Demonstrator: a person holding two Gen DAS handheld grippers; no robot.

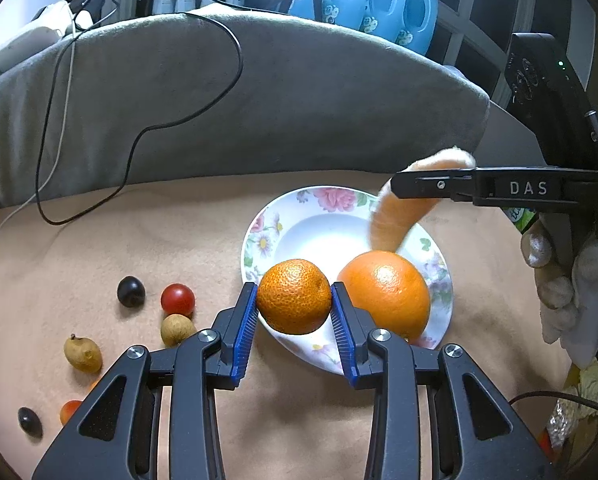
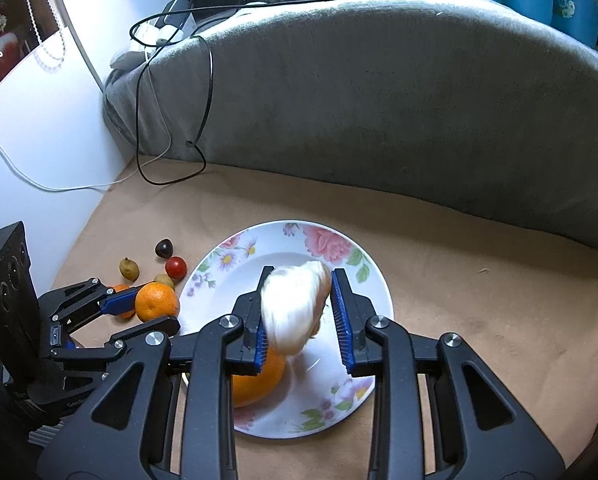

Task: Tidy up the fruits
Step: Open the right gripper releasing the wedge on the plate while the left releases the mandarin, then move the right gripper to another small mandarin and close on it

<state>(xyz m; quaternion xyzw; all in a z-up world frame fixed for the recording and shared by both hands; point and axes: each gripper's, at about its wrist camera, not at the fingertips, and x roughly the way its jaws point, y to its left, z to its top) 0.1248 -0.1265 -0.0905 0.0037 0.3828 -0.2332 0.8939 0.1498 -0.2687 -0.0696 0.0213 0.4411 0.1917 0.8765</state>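
Currently, by label:
Left gripper (image 1: 294, 298): ribbed blue pads clenched on a round, pebbly-skinned mandarin (image 1: 294, 296), held over the plate's near rim.
Right gripper (image 2: 299, 304): jaws pinched on a curved peeled citrus segment (image 2: 295, 304), pale and pithy, hanging above the plate.
Plate (image 1: 331, 216): round glossy white china, floral rim, on tan cloth (image 1: 139, 232).
Large orange (image 1: 387, 294): smooth, round, lying on the plate just beside the mandarin.
Loose small fruit: dark plum (image 1: 131, 291), red tomato (image 1: 178, 299), beige longan (image 1: 177, 330), left of the plate.
Behind: grey fleece blanket (image 1: 259, 100), folded.
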